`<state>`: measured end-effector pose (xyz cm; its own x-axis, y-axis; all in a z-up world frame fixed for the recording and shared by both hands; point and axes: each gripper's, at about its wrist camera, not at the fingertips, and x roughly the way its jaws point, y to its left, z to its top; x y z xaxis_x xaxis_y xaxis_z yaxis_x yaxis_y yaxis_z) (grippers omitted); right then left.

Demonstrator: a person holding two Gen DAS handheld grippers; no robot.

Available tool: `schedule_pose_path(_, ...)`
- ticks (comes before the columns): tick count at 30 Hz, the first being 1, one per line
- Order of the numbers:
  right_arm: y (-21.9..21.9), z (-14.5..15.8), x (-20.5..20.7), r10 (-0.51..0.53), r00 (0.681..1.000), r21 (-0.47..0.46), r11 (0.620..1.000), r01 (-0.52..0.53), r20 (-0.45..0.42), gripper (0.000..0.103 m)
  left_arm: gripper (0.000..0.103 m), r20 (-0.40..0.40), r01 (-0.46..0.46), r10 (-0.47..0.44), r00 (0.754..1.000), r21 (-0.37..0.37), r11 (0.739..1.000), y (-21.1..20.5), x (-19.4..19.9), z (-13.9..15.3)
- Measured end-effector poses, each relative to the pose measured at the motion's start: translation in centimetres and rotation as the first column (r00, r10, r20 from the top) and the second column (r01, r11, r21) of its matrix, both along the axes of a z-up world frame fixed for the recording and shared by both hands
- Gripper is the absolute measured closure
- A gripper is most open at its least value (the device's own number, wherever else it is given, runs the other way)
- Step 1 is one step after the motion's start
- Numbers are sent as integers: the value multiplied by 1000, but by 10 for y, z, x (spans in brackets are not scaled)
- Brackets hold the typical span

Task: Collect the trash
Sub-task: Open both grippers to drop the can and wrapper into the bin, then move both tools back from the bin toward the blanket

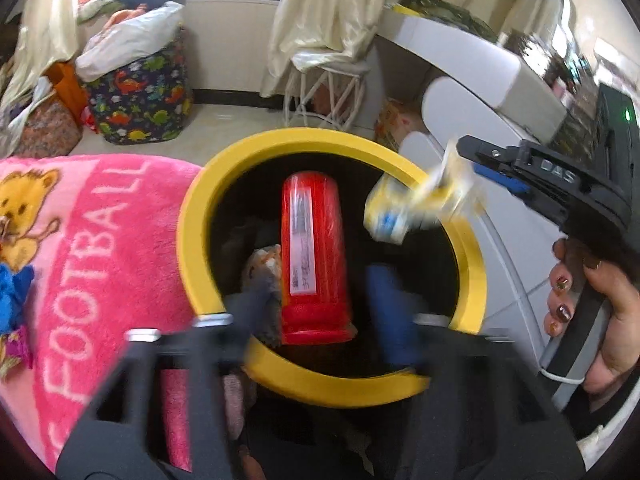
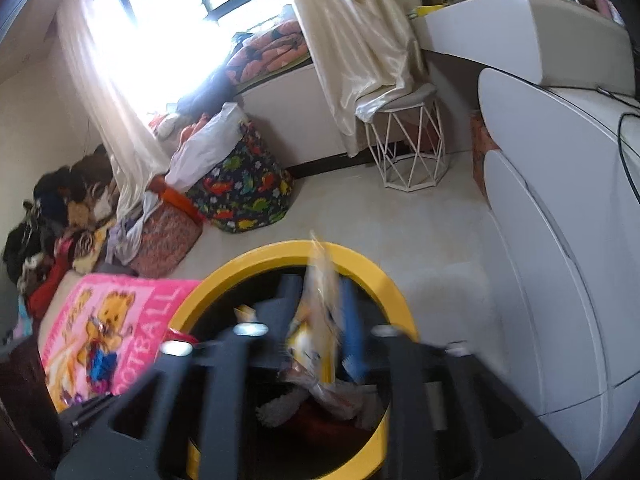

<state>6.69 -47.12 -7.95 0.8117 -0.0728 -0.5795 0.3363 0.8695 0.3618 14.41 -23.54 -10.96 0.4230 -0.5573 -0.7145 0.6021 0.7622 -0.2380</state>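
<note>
A yellow-rimmed trash bin (image 1: 192,220) with a black inside stands right below both grippers. My left gripper (image 1: 320,292) is open over its mouth. A red cylindrical canister (image 1: 314,256) lies lengthwise between the fingers, clear of both pads. My right gripper (image 1: 476,160) comes in from the upper right, held by a hand (image 1: 592,300). A crumpled yellow and white wrapper (image 1: 416,204), blurred, hangs just under its tips over the bin. In the right wrist view the right gripper (image 2: 318,284) is open with the wrapper (image 2: 316,320) loose between the fingers above the bin (image 2: 260,256). Other trash lies inside.
A pink "FOOTBALL" blanket (image 1: 100,240) lies against the bin's left side. White furniture (image 2: 560,240) rises close on the right. Across the pale floor stand a dinosaur-print basket (image 2: 244,188), a white wire stool (image 2: 412,148) and piles of clothes (image 2: 60,220).
</note>
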Motion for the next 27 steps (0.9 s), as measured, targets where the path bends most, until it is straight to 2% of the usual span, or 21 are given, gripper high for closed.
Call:
schedule_pose_path(1,1,0,0,2,1000,0,1000,-2,2,49,11,11,-29,29,1000,-9,1000,7,0,3)
schedule_pose_path(4,9,1,3,24,1000,-9,1000,-24,-3,48,11,9,-102,102,995,-50,994,28,-2,10)
schedule_pose_path(8,28,5,8,71,997,-33,997,-71,-1,40,11,47,-186,190,981,-71,980,55,-8,22)
schedule_pose_path(17,74,25,10,182,982,-73,981,-178,45,33,11,110,-287,298,948,-110,952,107,-15,50)
schedule_pose_path(27,124,39,11,286,956,-115,954,-277,68,28,11,180,-386,405,897,-132,913,160,-26,69)
